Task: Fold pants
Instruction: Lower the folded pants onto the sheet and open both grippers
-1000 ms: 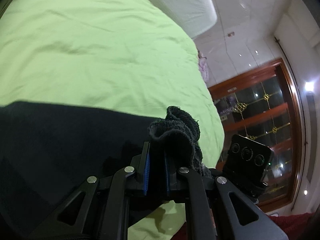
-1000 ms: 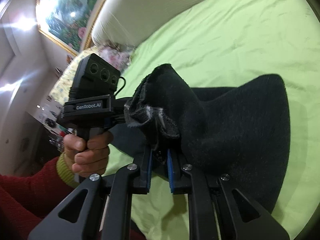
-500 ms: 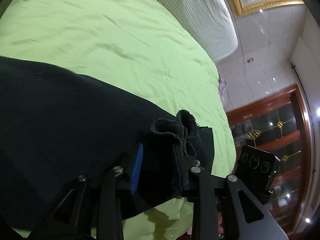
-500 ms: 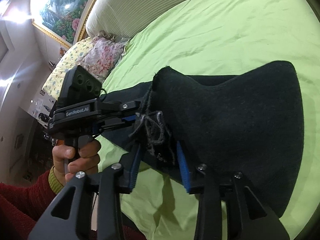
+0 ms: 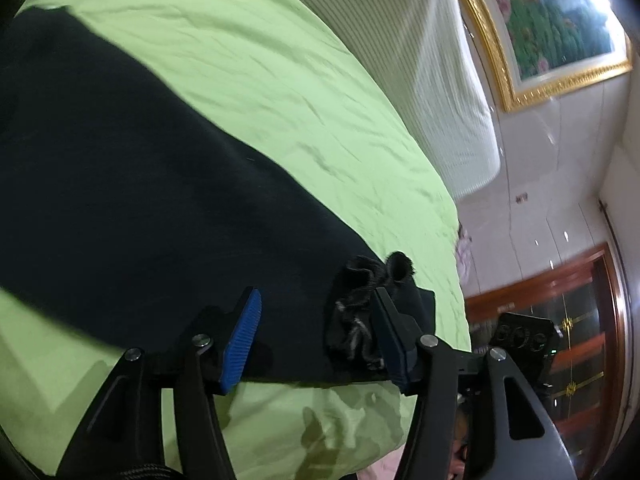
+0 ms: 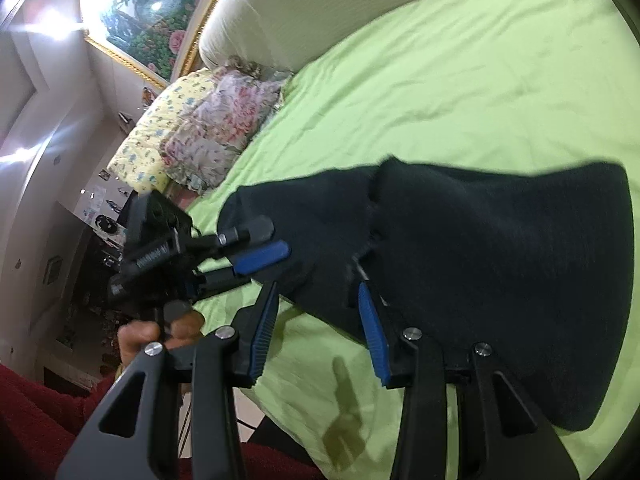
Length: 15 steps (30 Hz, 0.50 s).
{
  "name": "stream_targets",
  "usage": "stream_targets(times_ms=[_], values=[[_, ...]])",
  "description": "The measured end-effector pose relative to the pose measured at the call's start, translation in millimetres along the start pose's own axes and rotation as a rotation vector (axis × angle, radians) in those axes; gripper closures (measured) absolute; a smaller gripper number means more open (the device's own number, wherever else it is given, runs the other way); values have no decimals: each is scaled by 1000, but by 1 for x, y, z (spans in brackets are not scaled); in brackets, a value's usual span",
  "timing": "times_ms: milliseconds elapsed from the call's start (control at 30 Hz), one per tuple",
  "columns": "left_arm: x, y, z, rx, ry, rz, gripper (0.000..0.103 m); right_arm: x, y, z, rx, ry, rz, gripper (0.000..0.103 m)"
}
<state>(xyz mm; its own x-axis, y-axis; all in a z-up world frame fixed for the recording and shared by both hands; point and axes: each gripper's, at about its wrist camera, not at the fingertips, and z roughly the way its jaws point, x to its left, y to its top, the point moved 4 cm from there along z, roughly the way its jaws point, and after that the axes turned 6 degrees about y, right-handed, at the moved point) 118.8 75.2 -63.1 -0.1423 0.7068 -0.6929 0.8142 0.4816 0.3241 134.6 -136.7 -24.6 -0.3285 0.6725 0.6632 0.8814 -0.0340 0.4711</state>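
My left gripper [image 5: 316, 344] has just been opening; its fingers stand apart, a bunched hem beside the right one, unpinched. The black pants [image 5: 160, 200] lie on the green bed [image 5: 280, 80] toward 10 o'clock: soft, limp, best pinched at corners. My right gripper [image 6: 320, 336], also just opened, tilts down over the hem, holding nothing.

The pants [image 5: 140, 200] run past the frame's left edge (their far end unseen).
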Motion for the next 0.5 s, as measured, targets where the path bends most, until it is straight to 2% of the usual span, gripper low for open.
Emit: stream_targets(times_ms=[67, 200, 367, 500], values=[[9, -3, -12, -31, 12, -25, 44, 6, 6, -2, -10, 5, -18, 60], [32, -9, -39, -89, 65, -84, 26, 15, 15, 3, -25, -6, -51, 57], [61, -17, -73, -174, 110, -152, 25, 19, 21, 18, 2, 0, -71, 55], [88, -21, -102, -233, 184, -188, 22, 22, 24, 35, 35, 11, -83, 53]])
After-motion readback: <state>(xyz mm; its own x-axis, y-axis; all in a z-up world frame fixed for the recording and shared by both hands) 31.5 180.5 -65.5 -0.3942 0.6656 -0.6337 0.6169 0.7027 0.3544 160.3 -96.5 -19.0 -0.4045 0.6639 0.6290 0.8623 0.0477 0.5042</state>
